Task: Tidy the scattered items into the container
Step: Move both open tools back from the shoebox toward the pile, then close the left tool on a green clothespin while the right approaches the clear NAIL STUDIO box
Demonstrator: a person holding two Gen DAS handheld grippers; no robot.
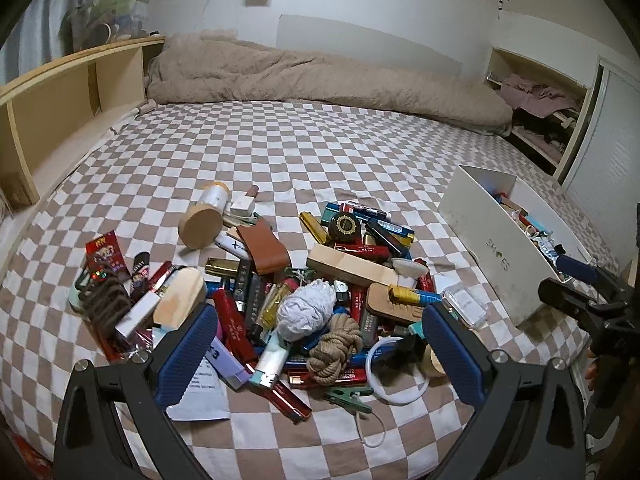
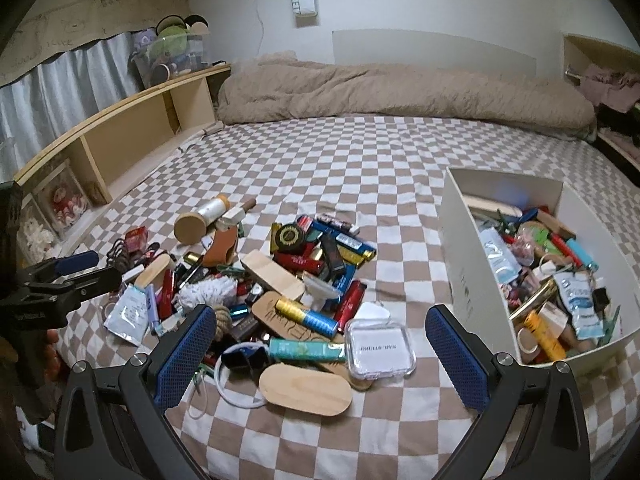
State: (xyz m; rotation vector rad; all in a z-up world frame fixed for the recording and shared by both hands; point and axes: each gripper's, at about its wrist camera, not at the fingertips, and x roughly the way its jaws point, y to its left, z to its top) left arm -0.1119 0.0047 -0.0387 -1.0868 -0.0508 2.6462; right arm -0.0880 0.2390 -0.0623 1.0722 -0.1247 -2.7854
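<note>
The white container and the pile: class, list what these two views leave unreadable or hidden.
- Left wrist view: white container contents mostly hidden behind its near wall.
- Right wrist view: clear case label print too small to read.
- Both views: items at the bottom of the pile covered by those above.

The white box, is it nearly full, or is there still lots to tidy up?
Partly done. The white box already holds many small things, such as a yellow tube. Nothing is in hand: the left gripper and right gripper are both open and empty above the pile. Most is left, including the wooden oval and clear case.
</note>
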